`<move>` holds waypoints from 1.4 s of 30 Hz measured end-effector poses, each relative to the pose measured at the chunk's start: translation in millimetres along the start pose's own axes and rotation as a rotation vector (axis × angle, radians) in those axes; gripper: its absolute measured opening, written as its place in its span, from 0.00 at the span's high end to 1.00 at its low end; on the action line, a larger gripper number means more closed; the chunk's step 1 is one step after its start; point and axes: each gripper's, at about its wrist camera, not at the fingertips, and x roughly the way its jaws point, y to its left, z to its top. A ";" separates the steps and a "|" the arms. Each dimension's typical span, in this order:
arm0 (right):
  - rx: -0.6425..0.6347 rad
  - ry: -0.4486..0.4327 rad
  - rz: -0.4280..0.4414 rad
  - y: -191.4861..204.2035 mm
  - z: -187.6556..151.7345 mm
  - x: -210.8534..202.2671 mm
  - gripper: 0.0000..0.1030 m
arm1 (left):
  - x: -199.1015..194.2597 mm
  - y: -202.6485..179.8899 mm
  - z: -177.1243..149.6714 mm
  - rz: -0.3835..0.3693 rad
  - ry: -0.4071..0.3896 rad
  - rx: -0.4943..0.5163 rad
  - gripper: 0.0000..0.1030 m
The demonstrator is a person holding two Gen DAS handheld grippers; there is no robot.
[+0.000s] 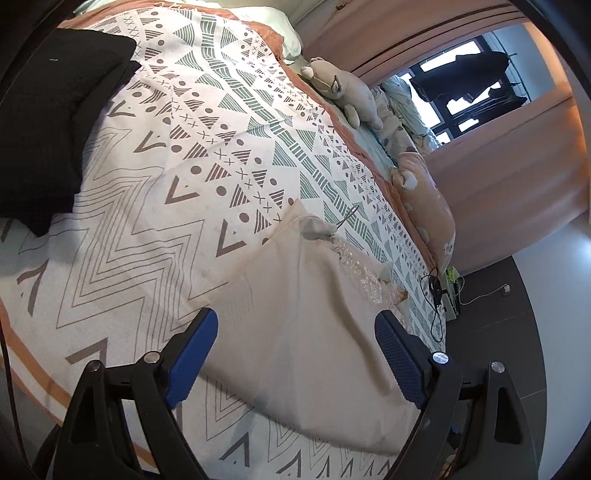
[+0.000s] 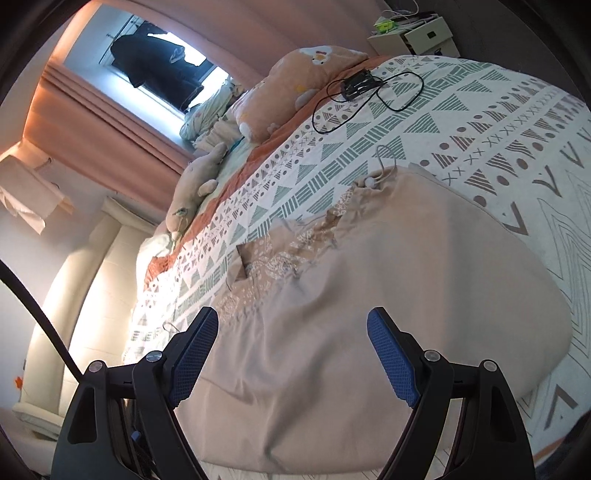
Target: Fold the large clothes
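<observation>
A beige garment (image 1: 310, 317) with a lace-patterned top edge and a thin strap lies flat on the patterned bedspread (image 1: 177, 177). It also fills the right wrist view (image 2: 388, 295), where its lace edge faces the far side of the bedspread (image 2: 461, 110). My left gripper (image 1: 295, 328) is open and empty, hovering just above the garment with its blue fingers (image 1: 195, 350) spread over the cloth. My right gripper (image 2: 291, 328) is open and empty too, above the garment's near part.
A black folded cloth (image 1: 48, 122) lies at the bed's far left. A plush toy (image 1: 343, 88) and an orange pillow (image 1: 424, 206) line the bed's window side. A black cable and small device (image 2: 362, 88) lie on the bedspread. A white nightstand (image 2: 413, 33) stands beyond the bed.
</observation>
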 end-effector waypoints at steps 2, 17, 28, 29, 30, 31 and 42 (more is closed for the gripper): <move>-0.031 0.010 -0.014 7.4 -8.4 -4.1 0.20 | -4.6 6.3 -6.1 -0.001 -0.002 -0.007 0.15; -0.290 0.152 -0.112 96.1 -50.4 54.5 0.38 | 15.0 46.1 -29.7 0.022 0.055 -0.034 0.33; -0.369 0.265 -0.170 129.6 -30.0 155.2 0.54 | 40.9 64.8 -34.2 0.052 0.071 -0.099 0.43; -0.376 0.276 -0.179 133.4 -30.1 166.7 0.55 | 43.9 65.9 -33.5 0.055 0.074 -0.102 0.47; -0.383 0.291 -0.185 135.3 -28.8 177.8 0.58 | 47.4 66.6 -33.1 0.065 0.077 -0.106 0.51; -0.387 0.303 -0.188 137.2 -27.5 188.7 0.60 | 49.7 68.2 -32.1 0.073 0.077 -0.110 0.51; -0.504 0.414 -0.335 162.0 -22.5 308.9 0.79 | 71.3 71.7 -26.5 0.090 0.098 -0.125 0.51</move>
